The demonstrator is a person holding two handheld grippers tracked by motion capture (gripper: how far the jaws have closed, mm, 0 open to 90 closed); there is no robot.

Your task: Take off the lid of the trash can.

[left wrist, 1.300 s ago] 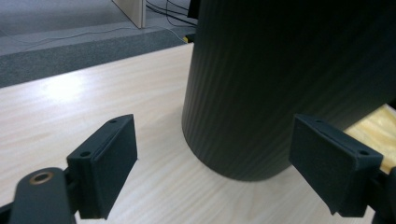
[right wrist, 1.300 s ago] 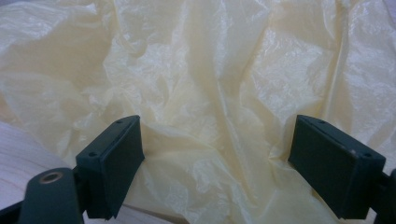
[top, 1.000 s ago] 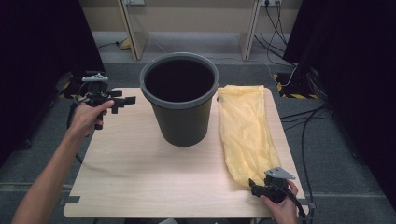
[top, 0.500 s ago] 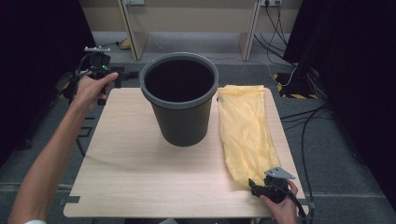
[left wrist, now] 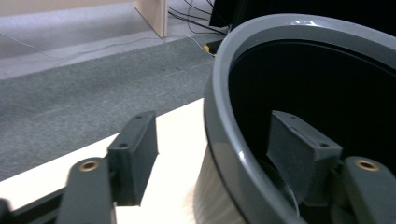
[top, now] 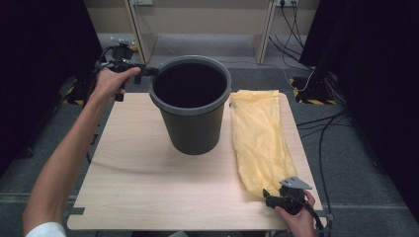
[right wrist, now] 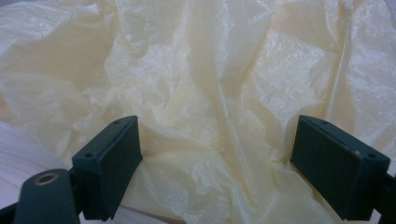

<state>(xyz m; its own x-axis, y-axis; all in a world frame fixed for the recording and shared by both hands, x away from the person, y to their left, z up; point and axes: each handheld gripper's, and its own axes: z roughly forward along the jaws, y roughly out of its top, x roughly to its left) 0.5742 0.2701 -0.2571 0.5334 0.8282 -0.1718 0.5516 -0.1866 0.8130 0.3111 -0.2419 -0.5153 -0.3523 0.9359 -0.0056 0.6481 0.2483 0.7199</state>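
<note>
Jaws of the left gripper (left wrist: 205, 163) straddle the rim of the dark grey plastic bin (top: 190, 106), one outside the wall and one inside; they have just been closing, yet a gap shows on both sides of the rim, so the pads do not press on it. That gripper (top: 148, 72) sits at the bin's far-left edge, off the back corner of the table (top: 133, 163), with grey carpet floor (left wrist: 84, 88) behind it. The bin stands upright on the pale wood-grain tabletop, round, smooth and glossy at the lip, tapering downward; its inside is too dark to tell what it holds. Bare table lies open to its left and in front. Just right of the bin a crinkled, translucent yellow plastic bag (top: 259, 138) lies flat along the right side. At its near end the right gripper (top: 269, 197) rests by the front-right corner, jaws spread wide (right wrist: 215, 168) over the bag's wrinkled film (right wrist: 210, 93), gripping nothing.
</note>
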